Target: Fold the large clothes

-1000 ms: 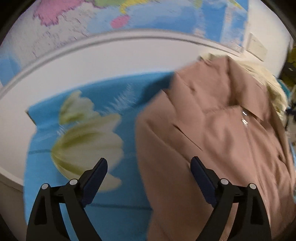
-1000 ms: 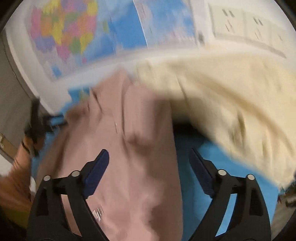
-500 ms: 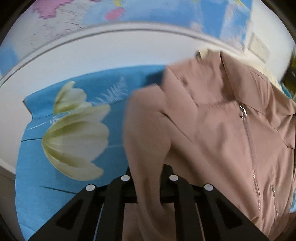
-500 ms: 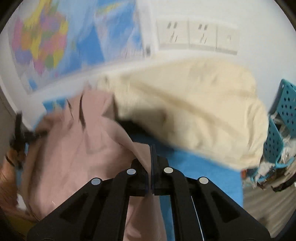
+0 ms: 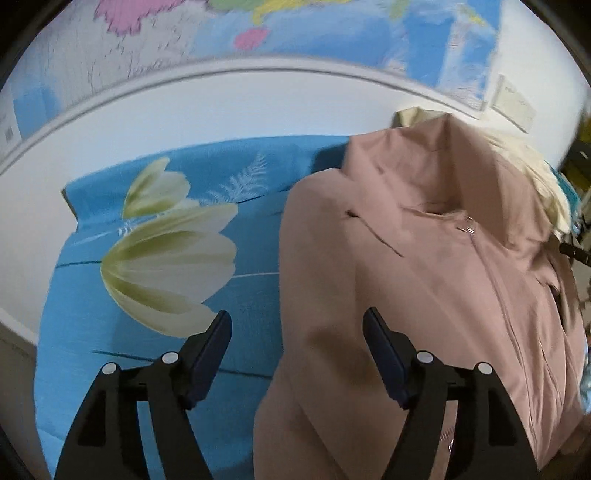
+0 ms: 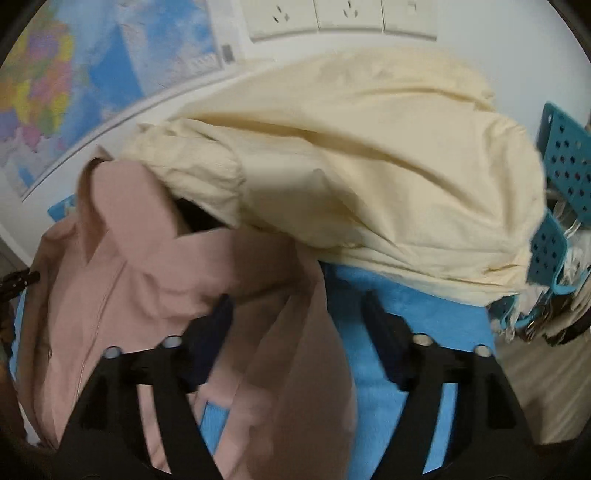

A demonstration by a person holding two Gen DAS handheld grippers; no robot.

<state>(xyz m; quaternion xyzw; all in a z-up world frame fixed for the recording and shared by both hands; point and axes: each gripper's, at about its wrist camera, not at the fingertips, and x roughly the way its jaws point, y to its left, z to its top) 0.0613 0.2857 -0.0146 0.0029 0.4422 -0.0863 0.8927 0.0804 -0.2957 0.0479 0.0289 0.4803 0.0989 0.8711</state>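
A dusty-pink zip jacket lies front up on a blue flowered cloth. My left gripper hovers over the jacket's left edge and sleeve. Its jaws are opening, and the fabric lies under the gap without touching either pad. In the right wrist view the jacket fills the lower left, with a fold of sleeve running down the middle. My right gripper is also opening, and this fold sits loose between its fingers. The tip of the other gripper shows at the left edge.
A crumpled cream garment lies beyond the jacket, partly over its collar. A teal perforated basket with clutter stands at the right edge of the bed. A wall map and wall sockets lie straight ahead.
Both grippers stood open a second ago, shut on jacket fabric half a second ago, and have opened again. The right gripper has swung right toward the cream garment.
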